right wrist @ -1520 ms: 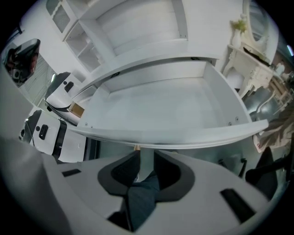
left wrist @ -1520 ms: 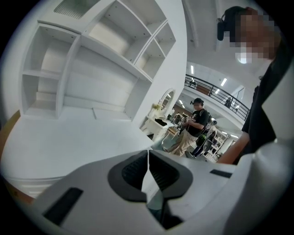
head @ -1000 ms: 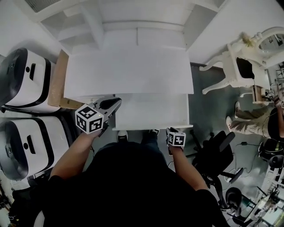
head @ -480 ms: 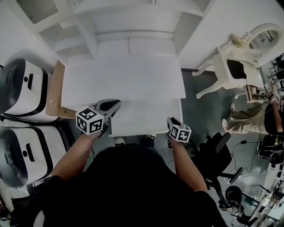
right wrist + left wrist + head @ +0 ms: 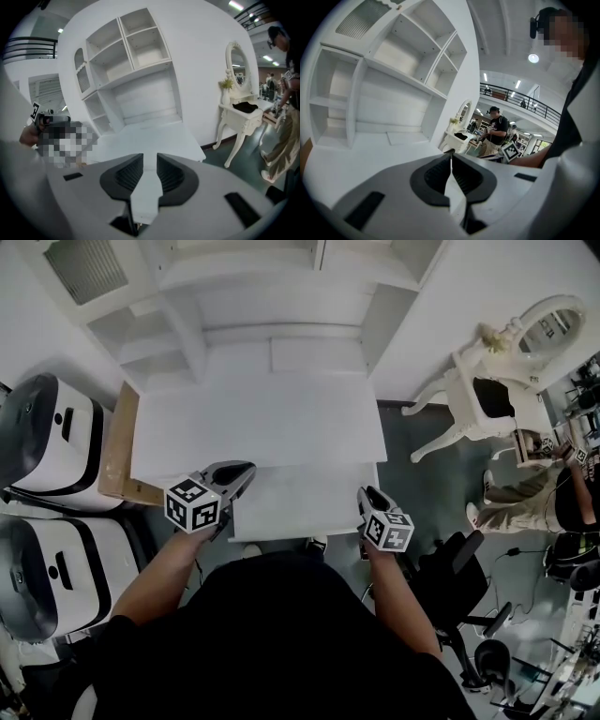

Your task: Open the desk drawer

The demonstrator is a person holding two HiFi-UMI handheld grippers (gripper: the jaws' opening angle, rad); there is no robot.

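head view: drawer (image 5: 300, 504) juts from the counter's (image 5: 253, 423) 6 o'clock edge, bare white inside; left gripper (image 5: 242, 468) at its 10 o'clock corner, right gripper (image 5: 364, 493) at 3. a straight, even pull toward 6 should avoid jamming. left gripper view: jaws together, empty. right gripper view: jaws slightly apart, empty; shelves (image 5: 126, 47) bare.

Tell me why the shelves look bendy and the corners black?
Left gripper view: a wide-angle lens curves the shelves, corners go black. Right gripper view: same bending, plus a blocky patch added afterwards. Head view: milder bending, bright white desk.
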